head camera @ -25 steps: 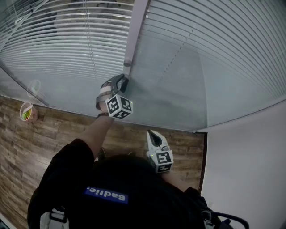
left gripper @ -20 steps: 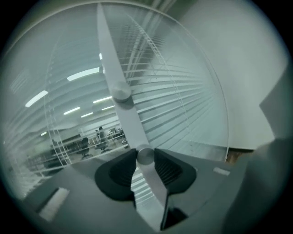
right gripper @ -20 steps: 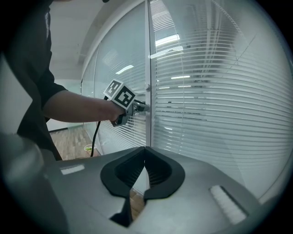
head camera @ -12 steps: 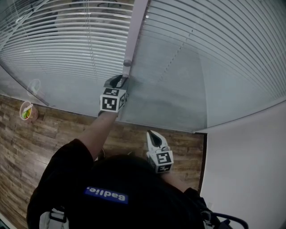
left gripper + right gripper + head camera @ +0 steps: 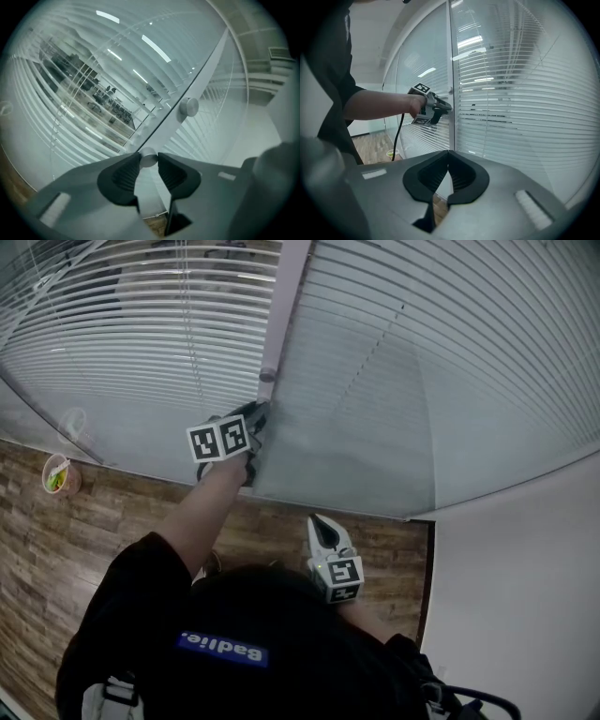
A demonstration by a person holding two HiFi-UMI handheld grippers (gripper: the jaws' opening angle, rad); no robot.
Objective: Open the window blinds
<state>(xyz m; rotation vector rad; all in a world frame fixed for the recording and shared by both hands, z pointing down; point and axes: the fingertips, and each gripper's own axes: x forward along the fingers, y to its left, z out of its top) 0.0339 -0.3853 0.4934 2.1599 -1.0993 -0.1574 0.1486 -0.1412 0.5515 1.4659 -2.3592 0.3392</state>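
l gripper [image 5: 257,412] clamps small knob [image 5: 148,158] on frame strip [image 5: 286,296], upper centre. r gripper [image 5: 322,526] shut, empty, lower centre. roll wrist on knob's axis w/ firm squeeze, watch blinds [image 5: 141,324] tilt.

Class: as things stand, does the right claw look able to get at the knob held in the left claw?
Probably not: the left claw is closed around that knob, covering it, and the right claw hangs shut, well back.

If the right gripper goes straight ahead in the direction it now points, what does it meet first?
Likely the glass wall, at or just beside its vertical frame post; the right gripper aims there, depth unclear.
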